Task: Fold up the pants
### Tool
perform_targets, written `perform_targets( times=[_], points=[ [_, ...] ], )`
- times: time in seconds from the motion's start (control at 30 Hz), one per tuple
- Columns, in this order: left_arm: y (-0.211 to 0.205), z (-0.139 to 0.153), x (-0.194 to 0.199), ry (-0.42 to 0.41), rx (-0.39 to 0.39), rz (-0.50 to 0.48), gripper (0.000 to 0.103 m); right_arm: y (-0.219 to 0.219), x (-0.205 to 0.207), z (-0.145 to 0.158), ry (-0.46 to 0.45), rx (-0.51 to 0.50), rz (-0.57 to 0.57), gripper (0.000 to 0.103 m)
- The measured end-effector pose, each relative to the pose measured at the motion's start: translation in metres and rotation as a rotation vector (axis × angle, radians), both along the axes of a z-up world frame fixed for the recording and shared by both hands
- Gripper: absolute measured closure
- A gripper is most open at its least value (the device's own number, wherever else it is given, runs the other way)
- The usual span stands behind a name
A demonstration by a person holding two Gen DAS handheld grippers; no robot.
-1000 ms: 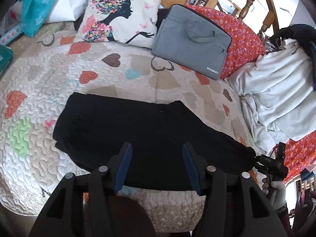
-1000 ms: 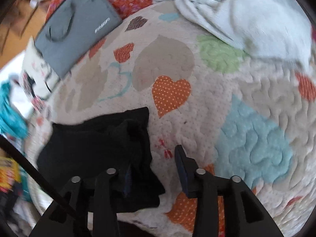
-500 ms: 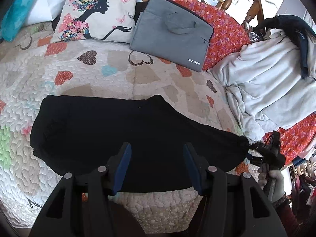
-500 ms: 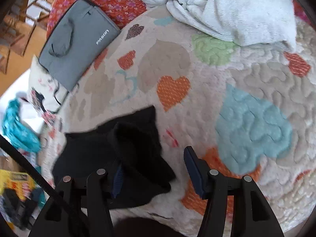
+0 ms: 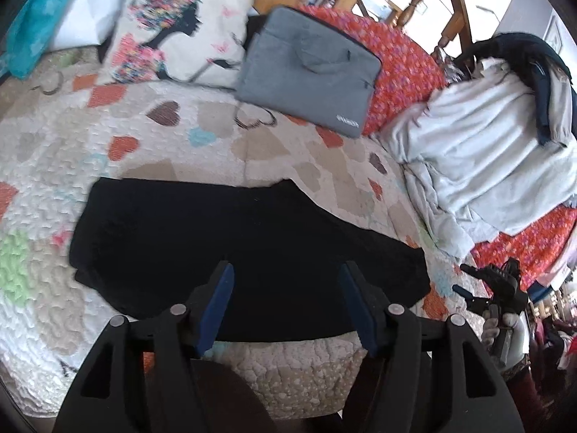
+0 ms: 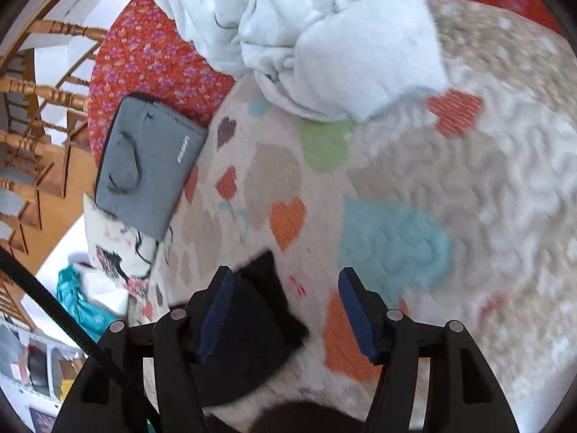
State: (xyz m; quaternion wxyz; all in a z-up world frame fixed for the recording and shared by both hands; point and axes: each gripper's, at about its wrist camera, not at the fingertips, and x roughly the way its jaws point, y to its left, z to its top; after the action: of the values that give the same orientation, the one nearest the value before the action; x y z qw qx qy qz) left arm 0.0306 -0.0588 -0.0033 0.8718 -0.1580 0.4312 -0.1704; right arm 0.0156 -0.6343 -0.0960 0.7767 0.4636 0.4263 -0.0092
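Left wrist view: black pants lie flat and long across the quilt, near its front edge, looking already halved leg on leg. The left gripper hovers over their near edge, jaws apart and empty. The right gripper hovers at the quilt's right edge, just beside the pants' end; its jaws cannot be judged here. Right wrist view: the right gripper has jaws apart, empty, above a rumpled black end. The next fold likely goes best if each gripper pinches every layer at a corner and lifts evenly, carrying one end over the other.
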Motion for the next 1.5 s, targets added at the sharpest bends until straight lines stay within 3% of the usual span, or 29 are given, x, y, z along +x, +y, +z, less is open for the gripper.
perform_targets(
  times=[0.13, 0.37, 0.5, 0.67, 0.87, 1.1, 1.2, 1.27, 1.33, 1.37, 1.43, 1.5],
  points=[
    [-0.042, 0.002, 0.024, 0.024, 0.028, -0.101, 0.042, 0.011, -0.027, -0.008, -0.024, 0.023, 0.020, 0.035],
    [-0.164, 0.006, 0.065, 0.054, 0.076, -0.386, 0.042, 0.054, -0.037, -0.026, -0.047, 0.027, 0.208, 0.035],
    [-0.235, -0.010, 0.084, 0.097, 0.134, -0.516, 0.042, 0.075, -0.027, -0.032, -0.081, 0.015, 0.298, 0.035],
    [-0.305, -0.052, 0.105, 0.178, 0.205, -0.644, 0.043, 0.097, -0.009, -0.044, -0.077, -0.049, 0.389, 0.035],
    [-0.362, -0.090, 0.136, 0.178, 0.326, -0.732, 0.043, 0.108, 0.010, -0.060, -0.089, -0.053, 0.404, 0.035],
    [-0.402, -0.131, 0.171, 0.252, 0.374, -0.812, 0.043, 0.109, 0.027, -0.065, -0.158, -0.036, 0.353, 0.034],
    [-0.419, -0.138, 0.166, 0.219, 0.449, -0.877, 0.038, 0.114, 0.036, -0.066, -0.179, -0.045, 0.341, 0.033],
    [-0.425, -0.138, 0.162, 0.213, 0.473, -0.891, 0.048, 0.118, 0.041, -0.065, -0.182, -0.062, 0.339, 0.033],
    [-0.424, -0.134, 0.162, 0.218, 0.455, -0.907, 0.082, 0.119, 0.044, -0.064, -0.182, -0.067, 0.338, 0.035],
    [-0.423, -0.132, 0.163, 0.240, 0.418, -0.915, 0.092, 0.119, 0.046, -0.065, -0.175, -0.071, 0.334, 0.039],
    [-0.418, -0.128, 0.164, 0.261, 0.365, -0.908, 0.097, 0.120, 0.052, -0.068, -0.150, -0.069, 0.348, 0.069],
    [-0.412, -0.122, 0.162, 0.247, 0.342, -0.890, 0.098, 0.119, 0.057, -0.068, -0.140, -0.056, 0.351, 0.071]
  ],
)
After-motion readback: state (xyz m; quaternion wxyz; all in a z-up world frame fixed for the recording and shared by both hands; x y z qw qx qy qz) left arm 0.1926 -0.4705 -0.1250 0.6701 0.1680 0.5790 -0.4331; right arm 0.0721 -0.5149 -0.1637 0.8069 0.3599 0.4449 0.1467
